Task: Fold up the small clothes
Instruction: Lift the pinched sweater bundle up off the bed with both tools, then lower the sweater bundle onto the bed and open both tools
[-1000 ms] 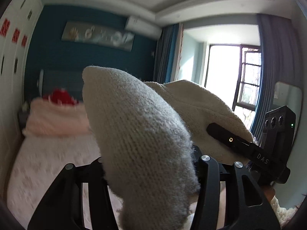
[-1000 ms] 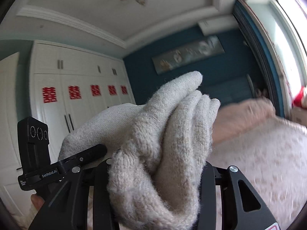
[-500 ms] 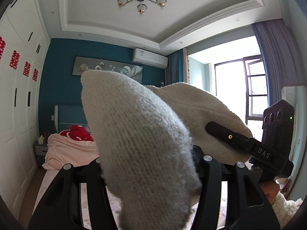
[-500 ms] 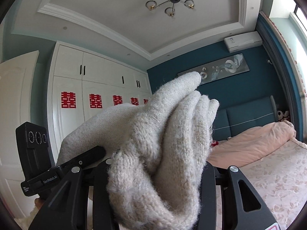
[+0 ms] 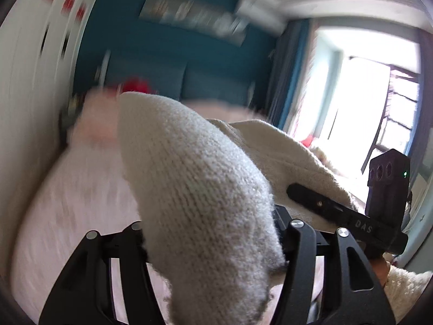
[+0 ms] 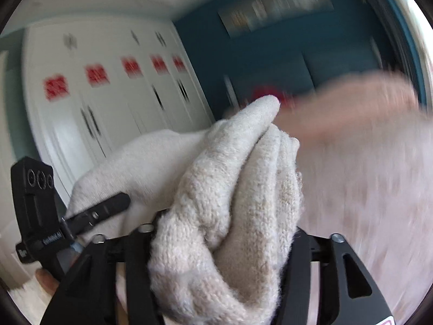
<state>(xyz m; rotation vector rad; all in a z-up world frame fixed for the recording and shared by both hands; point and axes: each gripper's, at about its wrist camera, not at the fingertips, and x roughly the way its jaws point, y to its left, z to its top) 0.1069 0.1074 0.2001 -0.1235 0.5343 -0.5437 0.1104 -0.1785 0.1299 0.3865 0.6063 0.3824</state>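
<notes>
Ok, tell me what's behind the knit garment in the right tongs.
Behind the knit garment: white wardrobe, teal wall, blurred pink bedding. The garment covers whatever lies directly behind it.

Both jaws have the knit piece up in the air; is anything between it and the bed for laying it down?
Nothing visible: the knit garment hangs over pink bedding, whose near part is hidden.

We see a bedroom, much of it smeared by blur. A deep teal wall (image 5: 167, 40) carries a long framed picture (image 5: 194, 19) above a dark upholstered headboard (image 5: 189, 81). White wardrobe doors (image 6: 108, 103) bear red paper emblems (image 6: 55, 86). A pale pink bed (image 6: 373, 189) fills the lower right, and bright daylight pours through a window (image 5: 379, 103) beside blue curtains (image 5: 295, 73)
</notes>
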